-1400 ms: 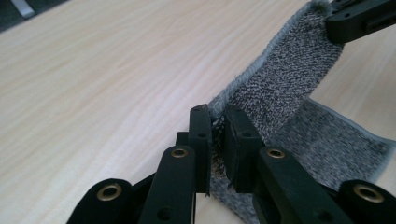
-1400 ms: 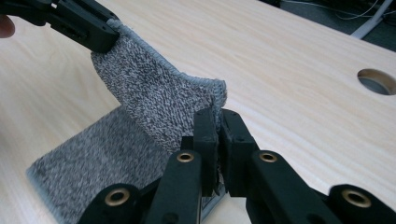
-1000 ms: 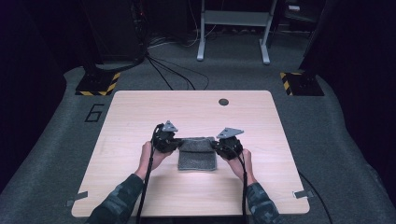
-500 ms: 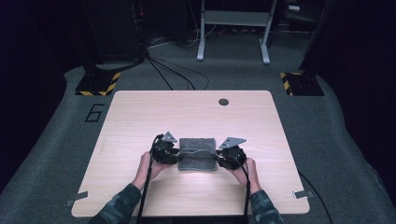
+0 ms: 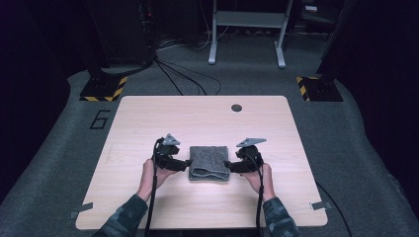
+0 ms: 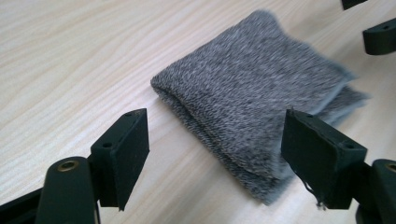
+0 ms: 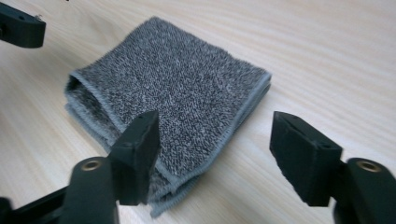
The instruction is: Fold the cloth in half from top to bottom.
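A grey towel [image 5: 209,163], folded into a small thick square, lies flat on the light wooden table [image 5: 148,118], a little in front of its middle. My left gripper [image 5: 186,163] sits at the towel's left side and my right gripper [image 5: 230,165] at its right side, each pointing inward. The jaws of both have just been opening. In the left gripper view the left gripper [image 6: 219,128] is open around a corner of the towel [image 6: 252,93], its pads off the cloth. In the right gripper view the right gripper [image 7: 217,130] is likewise open around the towel's hemmed corner [image 7: 187,93].
A dark round hole [image 5: 236,107] marks the table's far side. On the carpet beyond are cables [image 5: 178,74], two yellow-and-black striped bases [image 5: 104,90] and a metal frame [image 5: 247,24]. A "6" [image 5: 100,119] is marked on the floor at the left.
Both grippers have slid a little toward the near edge and slightly outward from the towel's sides. The towel lies still on the table.
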### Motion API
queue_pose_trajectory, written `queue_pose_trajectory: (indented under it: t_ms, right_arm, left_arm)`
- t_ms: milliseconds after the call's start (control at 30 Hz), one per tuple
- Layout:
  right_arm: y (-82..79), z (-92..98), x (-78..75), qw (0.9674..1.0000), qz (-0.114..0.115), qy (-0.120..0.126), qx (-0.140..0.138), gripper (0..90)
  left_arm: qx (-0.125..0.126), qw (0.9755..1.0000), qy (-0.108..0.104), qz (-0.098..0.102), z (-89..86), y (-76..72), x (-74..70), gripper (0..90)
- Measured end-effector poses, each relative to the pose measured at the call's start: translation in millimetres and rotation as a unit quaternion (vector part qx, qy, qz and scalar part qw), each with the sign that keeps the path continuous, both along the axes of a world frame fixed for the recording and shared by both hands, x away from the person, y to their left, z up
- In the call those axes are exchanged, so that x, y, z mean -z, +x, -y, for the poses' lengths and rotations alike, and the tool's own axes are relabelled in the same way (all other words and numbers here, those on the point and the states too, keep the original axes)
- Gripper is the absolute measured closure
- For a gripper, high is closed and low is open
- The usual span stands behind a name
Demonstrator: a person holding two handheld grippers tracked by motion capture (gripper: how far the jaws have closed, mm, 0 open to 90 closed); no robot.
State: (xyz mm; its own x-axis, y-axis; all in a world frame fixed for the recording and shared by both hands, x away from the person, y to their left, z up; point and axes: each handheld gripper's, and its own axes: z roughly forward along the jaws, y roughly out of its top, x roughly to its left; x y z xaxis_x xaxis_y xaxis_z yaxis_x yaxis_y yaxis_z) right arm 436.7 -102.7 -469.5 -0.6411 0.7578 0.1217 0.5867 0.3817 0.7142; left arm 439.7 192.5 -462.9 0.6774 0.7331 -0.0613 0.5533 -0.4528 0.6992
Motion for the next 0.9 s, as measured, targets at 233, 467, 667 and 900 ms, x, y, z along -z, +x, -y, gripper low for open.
queue_pose_trajectory:
  t_ms: [233,467,667,900]
  right_arm:
    - [-0.1,-20.4,17.0,0.9992,-0.020,-0.033,0.012,30.5]
    - [-6.9,-21.4,31.0,0.9976,-0.023,-0.064,0.010,30.1]
    - [-11.6,-19.6,38.4,0.9964,-0.017,-0.083,0.005,29.8]
    - [-11.3,-13.9,35.2,0.9971,-0.019,-0.073,0.003,28.5]
  left_arm:
    - [0.002,0.9995,0.027,-0.018,13.5,-2.2,20.8,21.3]
    - [0.007,0.9981,0.049,-0.037,13.2,-9.4,36.5,21.5]
    - [0.003,0.9979,0.051,-0.041,10.4,-15.3,47.3,21.6]
    - [0.004,0.9988,0.042,-0.023,3.4,-17.7,34.7,20.6]
